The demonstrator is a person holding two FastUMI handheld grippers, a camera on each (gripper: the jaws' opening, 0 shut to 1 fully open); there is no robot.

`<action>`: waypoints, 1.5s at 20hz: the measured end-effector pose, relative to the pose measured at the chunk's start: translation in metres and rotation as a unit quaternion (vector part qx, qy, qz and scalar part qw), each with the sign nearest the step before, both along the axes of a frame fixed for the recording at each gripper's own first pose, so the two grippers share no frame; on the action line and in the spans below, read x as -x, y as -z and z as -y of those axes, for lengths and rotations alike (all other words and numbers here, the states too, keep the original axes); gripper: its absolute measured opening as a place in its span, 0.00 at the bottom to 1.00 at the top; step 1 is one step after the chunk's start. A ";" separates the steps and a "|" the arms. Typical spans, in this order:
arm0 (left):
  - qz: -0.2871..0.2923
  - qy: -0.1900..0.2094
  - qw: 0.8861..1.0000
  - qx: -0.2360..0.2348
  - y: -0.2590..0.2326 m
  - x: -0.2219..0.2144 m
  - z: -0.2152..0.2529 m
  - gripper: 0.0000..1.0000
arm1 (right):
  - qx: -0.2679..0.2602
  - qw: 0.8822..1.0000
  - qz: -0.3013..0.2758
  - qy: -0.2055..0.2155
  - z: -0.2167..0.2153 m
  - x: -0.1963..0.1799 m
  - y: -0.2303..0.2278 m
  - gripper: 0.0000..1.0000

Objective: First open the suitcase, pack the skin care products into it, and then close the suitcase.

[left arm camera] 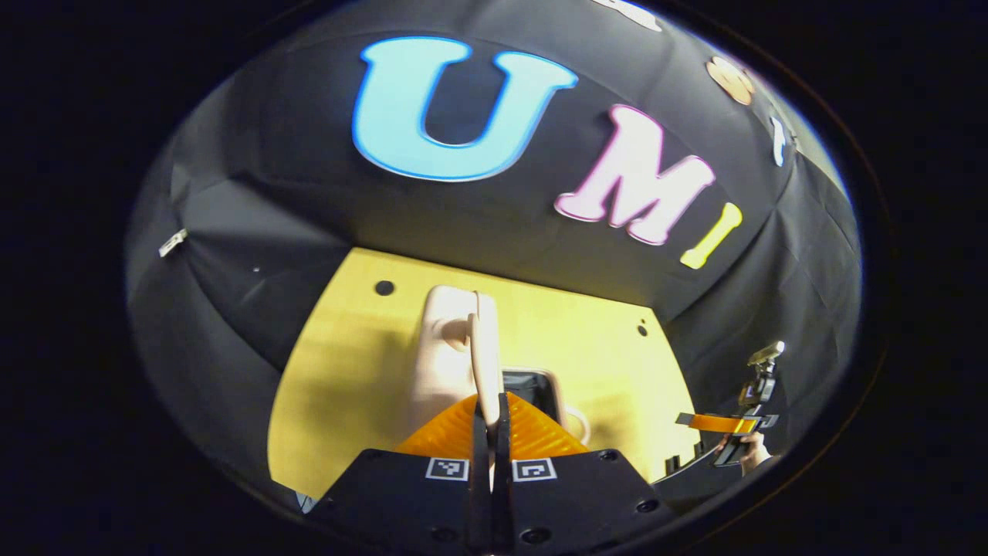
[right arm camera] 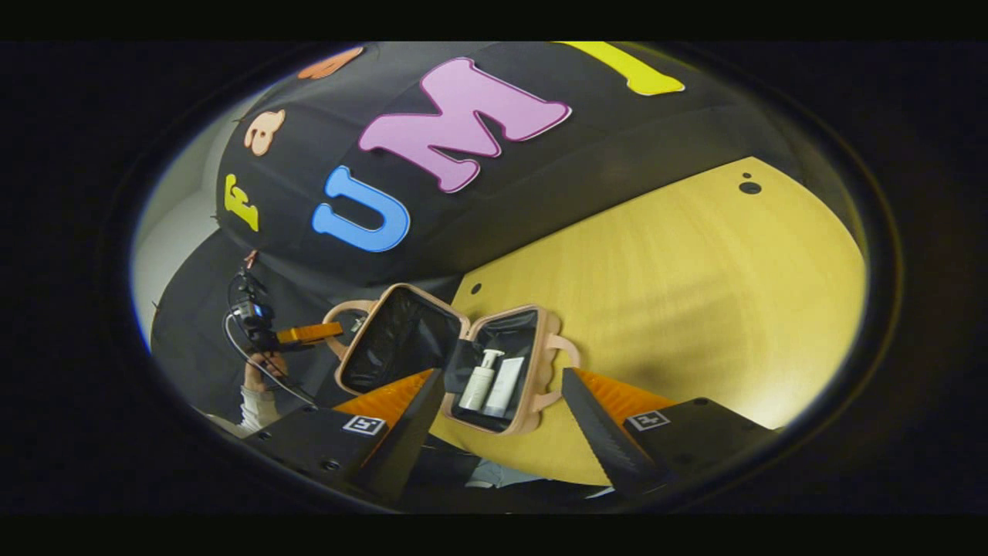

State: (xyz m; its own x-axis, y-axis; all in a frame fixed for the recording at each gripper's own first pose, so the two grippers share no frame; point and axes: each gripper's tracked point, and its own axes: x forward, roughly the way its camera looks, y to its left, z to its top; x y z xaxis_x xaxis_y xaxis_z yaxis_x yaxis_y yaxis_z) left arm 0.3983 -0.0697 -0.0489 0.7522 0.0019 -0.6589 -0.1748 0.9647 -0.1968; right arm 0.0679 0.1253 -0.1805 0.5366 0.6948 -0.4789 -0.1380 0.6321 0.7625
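Observation:
The pink suitcase (right arm camera: 532, 409) lies open on the wooden table, its black-lined lid (right arm camera: 394, 340) raised to the left. In its right half lie a white pump bottle (right arm camera: 478, 382) and a white tube (right arm camera: 505, 386). My left gripper (left arm camera: 494, 409) is shut on the thin edge of the upright lid (left arm camera: 451, 347); in the right gripper view the left gripper (right arm camera: 309, 333) sits at the lid's handle side. My right gripper (right arm camera: 502, 374) is open and holds nothing, hovering in front of the case with one finger on each side of it. It also appears far off as the right gripper (left arm camera: 729, 423).
The yellow wooden table (right arm camera: 695, 293) stretches wide to the right of the case, with small dark holes near its back edge. A hand (right arm camera: 258, 378) with a white sleeve holds the left gripper. Black cloth walls close the booth behind the table (left arm camera: 347, 371).

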 end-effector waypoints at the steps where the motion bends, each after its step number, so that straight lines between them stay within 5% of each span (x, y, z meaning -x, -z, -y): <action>1: -0.001 0.010 1.000 0.006 0.008 -0.007 0.019 0.06 | 0.003 1.000 0.000 0.001 0.009 0.000 0.001 0.96; 5: -0.019 0.036 0.998 0.051 0.054 -0.031 0.099 0.06 | 0.008 1.000 0.006 0.015 0.040 -0.007 0.001 0.97; 10: -0.081 0.087 0.993 0.024 0.141 -0.047 0.168 0.06 | 0.007 0.999 0.024 0.040 0.074 -0.010 -0.013 0.97; 16: -0.149 0.098 0.984 0.014 0.225 -0.056 0.198 0.06 | 0.025 0.997 0.022 0.066 0.116 0.002 -0.012 0.96; 23: -0.175 0.145 0.972 -0.060 0.249 -0.055 0.209 0.09 | 0.051 0.996 0.024 0.070 0.129 0.008 -0.007 0.97; 27: -0.167 0.135 0.976 -0.025 0.246 -0.056 0.217 0.24 | 0.050 0.997 0.026 0.060 0.117 0.008 -0.009 0.97; 30: -0.111 0.122 0.985 -0.046 0.211 -0.056 0.212 0.55 | 0.044 0.997 0.028 0.061 0.112 0.007 -0.017 0.97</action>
